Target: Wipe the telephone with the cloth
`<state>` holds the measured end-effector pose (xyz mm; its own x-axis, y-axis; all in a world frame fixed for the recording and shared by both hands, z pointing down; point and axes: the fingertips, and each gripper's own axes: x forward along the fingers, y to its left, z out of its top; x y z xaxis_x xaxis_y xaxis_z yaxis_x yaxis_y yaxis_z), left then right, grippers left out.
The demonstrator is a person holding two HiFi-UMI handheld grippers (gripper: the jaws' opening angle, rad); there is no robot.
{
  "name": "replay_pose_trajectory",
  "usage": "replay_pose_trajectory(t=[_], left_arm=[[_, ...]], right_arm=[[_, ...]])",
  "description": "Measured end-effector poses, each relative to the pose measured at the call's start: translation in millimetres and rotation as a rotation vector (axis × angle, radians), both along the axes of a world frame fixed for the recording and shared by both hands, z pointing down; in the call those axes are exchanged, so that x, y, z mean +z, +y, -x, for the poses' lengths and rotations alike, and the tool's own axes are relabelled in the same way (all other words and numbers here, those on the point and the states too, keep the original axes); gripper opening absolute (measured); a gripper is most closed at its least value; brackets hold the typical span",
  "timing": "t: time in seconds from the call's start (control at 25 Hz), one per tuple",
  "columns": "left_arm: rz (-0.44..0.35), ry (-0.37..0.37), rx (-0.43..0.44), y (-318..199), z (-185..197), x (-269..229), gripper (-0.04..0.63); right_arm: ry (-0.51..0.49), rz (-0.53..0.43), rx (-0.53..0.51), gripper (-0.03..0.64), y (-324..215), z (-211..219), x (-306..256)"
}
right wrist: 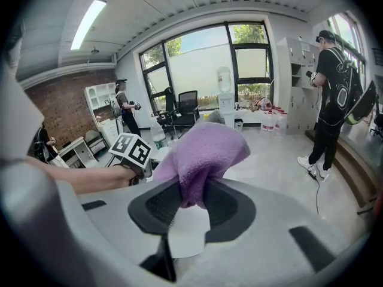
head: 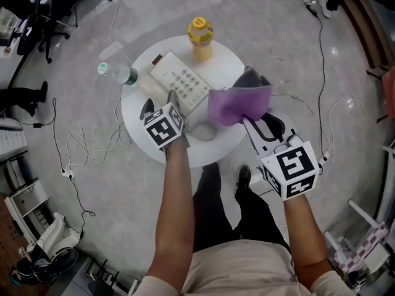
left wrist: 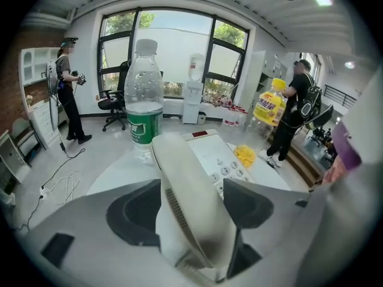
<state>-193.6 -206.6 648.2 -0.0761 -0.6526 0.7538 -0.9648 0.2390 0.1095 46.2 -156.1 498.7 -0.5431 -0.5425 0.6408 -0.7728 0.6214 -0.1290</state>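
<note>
Right tongs [right wrist: 191, 197] pinch fuzzy purple cloth [right wrist: 206, 151]; left tongs [left wrist: 191, 211] wide astride smooth curved handset [left wrist: 184, 169].

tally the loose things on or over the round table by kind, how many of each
bottles: 2, the yellow juice bottle and the clear water bottle
telephone: 1
purple cloth: 1, pinched in the right tool above the table
total: 4
</note>
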Motion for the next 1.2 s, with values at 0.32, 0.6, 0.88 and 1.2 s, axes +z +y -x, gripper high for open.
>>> replay_pose_trajectory(t=[0.32, 0.6, 0.88, 1.2], left_arm=[[0.02, -0.021, -0.03, -6, -1, 7, 0.301], [-0.038, 0.132, -0.018, -3, 0, 3, 0.279], [-0.112, 0.428, 0.068, 3, -17, -7, 0.249], [-0.238, 0.799, 0.095, 26, -18, -40, 0.232]], right_arm=[[0.0, 0.019, -0.007, 0.097, -4, 4, 7], [-0.005, 0.03, -0.021, 0.097, -8, 6, 11], [-0.061, 0.083, -0.045, 0.097, -7, 21, 17], [-0.195, 0.186, -0.078, 0.097, -7, 55, 32]])
